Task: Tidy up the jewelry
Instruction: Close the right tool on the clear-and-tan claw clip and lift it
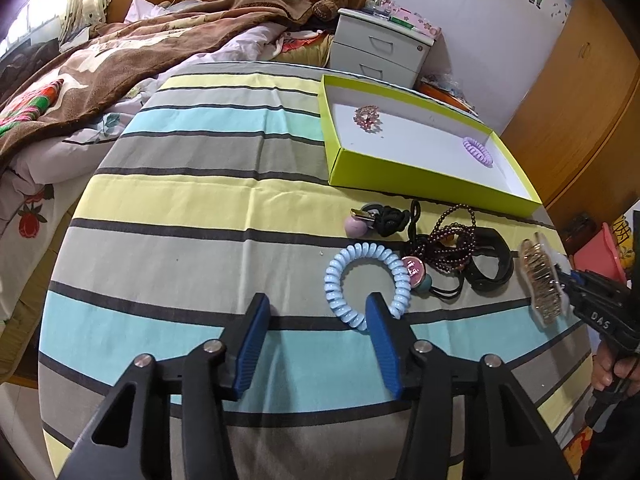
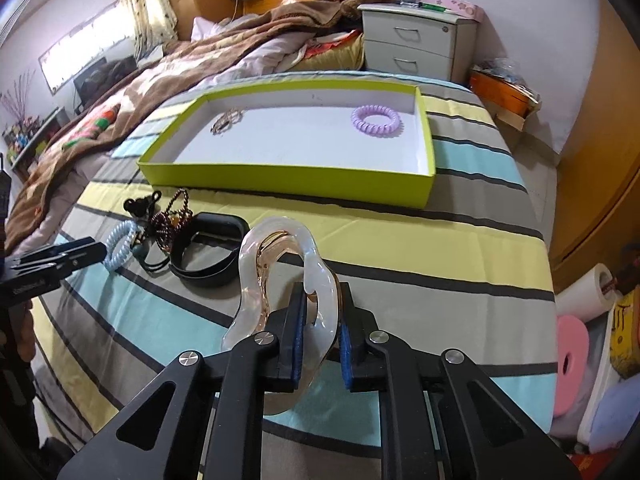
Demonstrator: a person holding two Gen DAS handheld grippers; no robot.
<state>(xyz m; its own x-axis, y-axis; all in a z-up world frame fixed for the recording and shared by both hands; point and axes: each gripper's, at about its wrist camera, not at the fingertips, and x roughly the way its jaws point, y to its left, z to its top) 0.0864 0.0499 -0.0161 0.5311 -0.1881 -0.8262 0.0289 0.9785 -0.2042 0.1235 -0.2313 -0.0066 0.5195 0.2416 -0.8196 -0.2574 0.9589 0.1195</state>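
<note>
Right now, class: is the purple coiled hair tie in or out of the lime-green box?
In. The purple coiled hair tie lies on the white floor inside the lime-green box.

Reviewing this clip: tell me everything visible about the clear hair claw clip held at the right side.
The clear hair claw clip is glossy translucent plastic, milky-clear outside with a peach-gold tint inside. Its body forms a wavy open loop, and the left wrist view shows a row of gold-toned teeth. It stands on edge, tilted, over the striped cloth. The right tongs are shut on its lower loop, blue pads pressing both sides. It sits right of the black band, apart from it, and in front of the green box.
</note>
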